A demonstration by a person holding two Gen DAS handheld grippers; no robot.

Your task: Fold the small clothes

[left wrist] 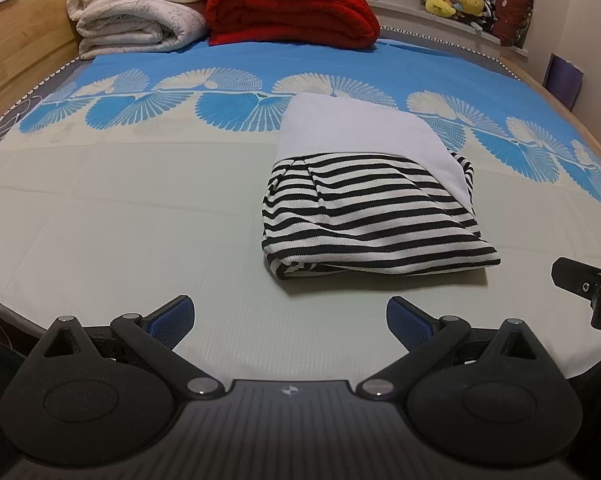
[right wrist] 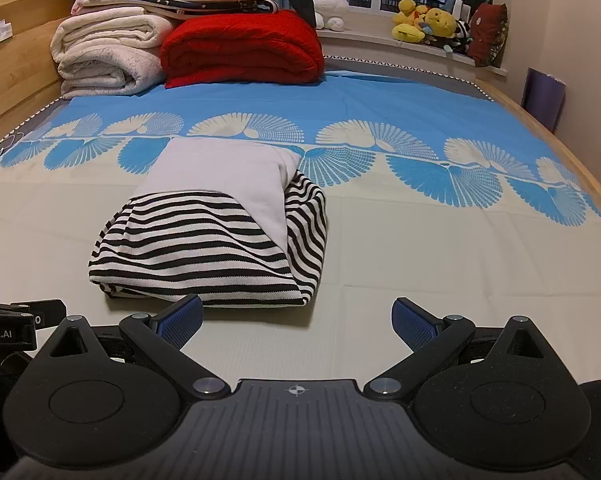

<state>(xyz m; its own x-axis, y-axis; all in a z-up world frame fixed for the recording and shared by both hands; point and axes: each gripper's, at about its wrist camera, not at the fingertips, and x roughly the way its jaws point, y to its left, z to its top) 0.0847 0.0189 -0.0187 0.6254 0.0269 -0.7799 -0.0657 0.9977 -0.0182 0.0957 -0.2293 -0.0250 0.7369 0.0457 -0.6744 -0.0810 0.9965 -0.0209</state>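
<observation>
Nearest the left wrist camera, the left tool (left wrist: 290, 322) hovers low over the bed sheet (left wrist: 120, 220) with its blue-padded fingers (left wrist: 171, 322) spread wide and nothing between them. At the right edge of that view a black part of the right tool (left wrist: 584, 286) pokes in, cut off by the frame. From its own camera, the right tool (right wrist: 296, 320) also stands wide and empty, its left pad just beside the near hem of the garment (whether it touches the cloth cannot be told). The left tool's body (right wrist: 8, 328) shows at the left edge, with lettering cut off by the frame.

Just beyond both tools lies the folded striped garment (left wrist: 364, 216), black and white, resting flat on the pale part of the sheet. A plain white panel (left wrist: 356, 128) covers its far half and runs down its right side; what lies under the fold is hidden. Its far edge reaches the sheet's blue fan pattern (left wrist: 236, 108).

Farther back, at the head of the bed, a folded cream blanket (left wrist: 136, 16) sits beside a folded red blanket (left wrist: 292, 12), touching it. More folded items are stacked on top, partly cropped. On the window ledge at the far right sit yellow plush toys (left wrist: 456, 0), small and hard to make out
</observation>
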